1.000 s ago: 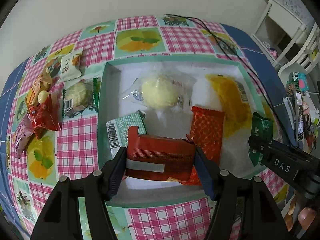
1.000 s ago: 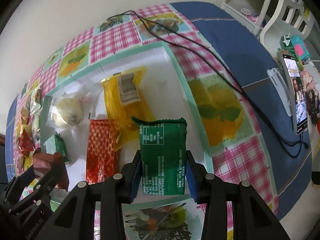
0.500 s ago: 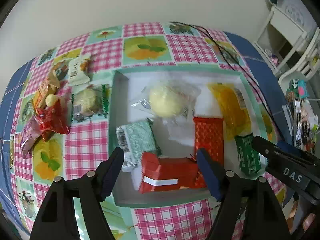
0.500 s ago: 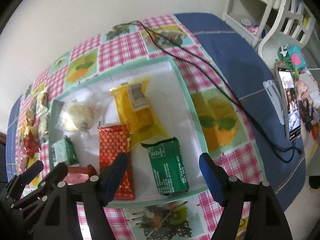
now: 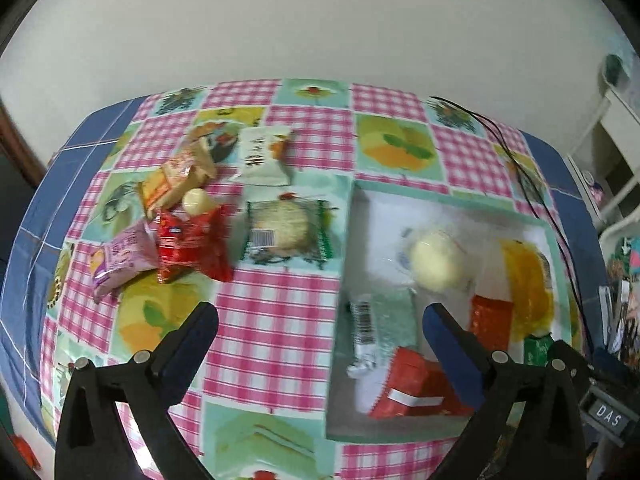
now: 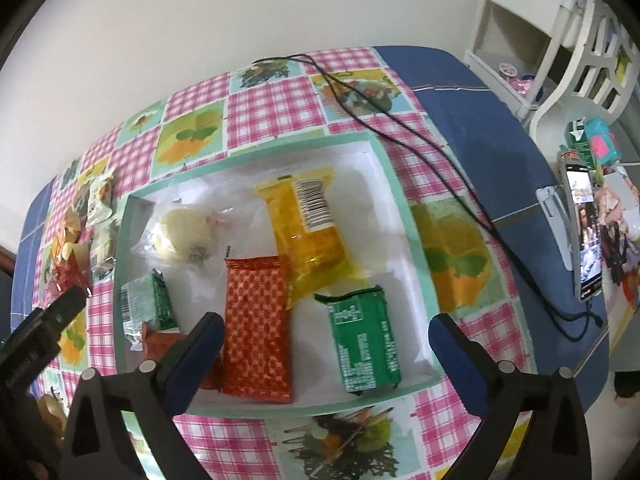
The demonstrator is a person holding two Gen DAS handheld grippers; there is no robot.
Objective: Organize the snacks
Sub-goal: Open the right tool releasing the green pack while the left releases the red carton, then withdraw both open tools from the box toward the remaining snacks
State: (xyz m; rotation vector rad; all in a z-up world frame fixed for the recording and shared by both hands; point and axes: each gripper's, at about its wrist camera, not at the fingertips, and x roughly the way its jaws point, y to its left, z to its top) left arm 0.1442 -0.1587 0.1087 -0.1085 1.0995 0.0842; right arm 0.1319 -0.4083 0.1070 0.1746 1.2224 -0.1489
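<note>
Bright, even light; motion blur, bowed fisheye edges, dark corners.

The letters "DAS" are printed in white on a small label on the black plastic body of the right claw point(image 5: 608, 420), seen at the lower right edge of the left wrist view. Dark characters are printed on the white snack packet with orange corner point(image 5: 262, 156) on the bench, but they cannot be read. Barcodes on other wrappers are illegible.
</note>
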